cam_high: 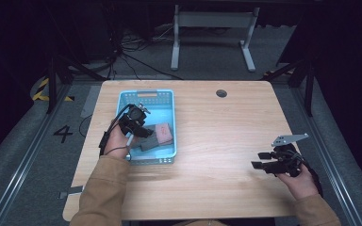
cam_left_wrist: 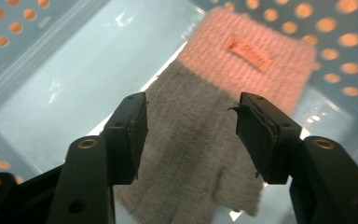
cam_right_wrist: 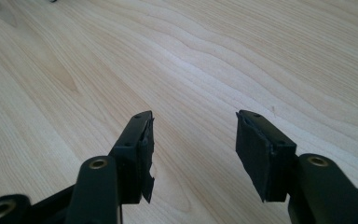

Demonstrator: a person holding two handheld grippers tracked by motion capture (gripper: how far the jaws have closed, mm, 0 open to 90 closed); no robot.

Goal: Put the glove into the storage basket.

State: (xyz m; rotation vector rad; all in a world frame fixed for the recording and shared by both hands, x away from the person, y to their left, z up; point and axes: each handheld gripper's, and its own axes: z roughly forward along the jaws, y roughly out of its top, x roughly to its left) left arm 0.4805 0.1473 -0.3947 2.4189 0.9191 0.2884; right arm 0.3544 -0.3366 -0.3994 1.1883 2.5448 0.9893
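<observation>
The counter (cam_high: 207, 141) is a light wood-grain top standing on a grey floor in a dark room, with a white frame leg beyond its far edge. At the near right, the right tool (cam_high: 263, 160) rests low over bare wood with its jaws spread wide and nothing between them. At the left, the left tool (cam_left_wrist: 191, 135) is lowered into the blue perforated basket (cam_high: 147, 95), jaws wide apart and straddling a knitted glove (cam_left_wrist: 191, 154) that lies flat on the basket floor. The glove has a grey body and a pink cuff (cam_left_wrist: 256, 60) carrying a small sewn label; the cuff lies farther from the tool. The glove appears light, soft and limp, likely to sag and fold when lifted. A pinch across the grey palm, gathering both knit layers, should hold securely; the fabric offers good friction.
</observation>
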